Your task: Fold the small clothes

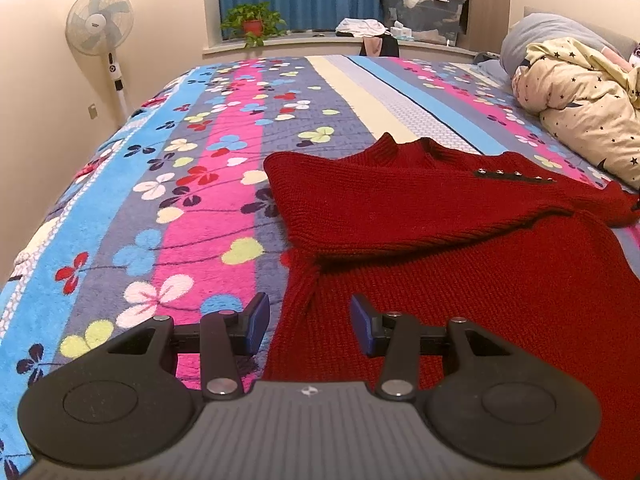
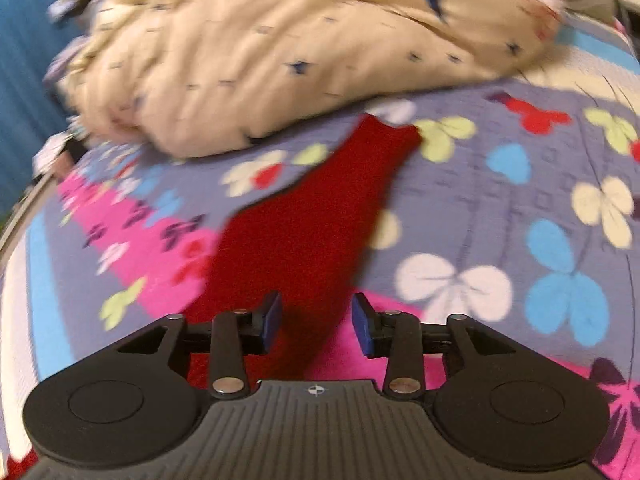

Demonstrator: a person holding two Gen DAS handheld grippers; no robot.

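A small red knit sweater [image 1: 420,216] lies on the flowered bedspread [image 1: 180,168], its left sleeve folded across the chest and small buttons along the right shoulder. My left gripper [image 1: 310,326] is open and empty, low over the sweater's lower left edge. In the blurred right wrist view, a red sleeve [image 2: 320,216] stretches away over the bedspread [image 2: 500,200]. My right gripper [image 2: 318,326] is open, its jaws either side of the sleeve's near end, not closed on it.
A cream star-print duvet [image 1: 580,104] is bunched at the right of the bed; it also shows in the right wrist view [image 2: 260,52]. A grey pillow [image 1: 552,36] lies behind it. A standing fan [image 1: 100,24], a potted plant [image 1: 252,24] and storage boxes [image 1: 424,8] stand beyond the bed.
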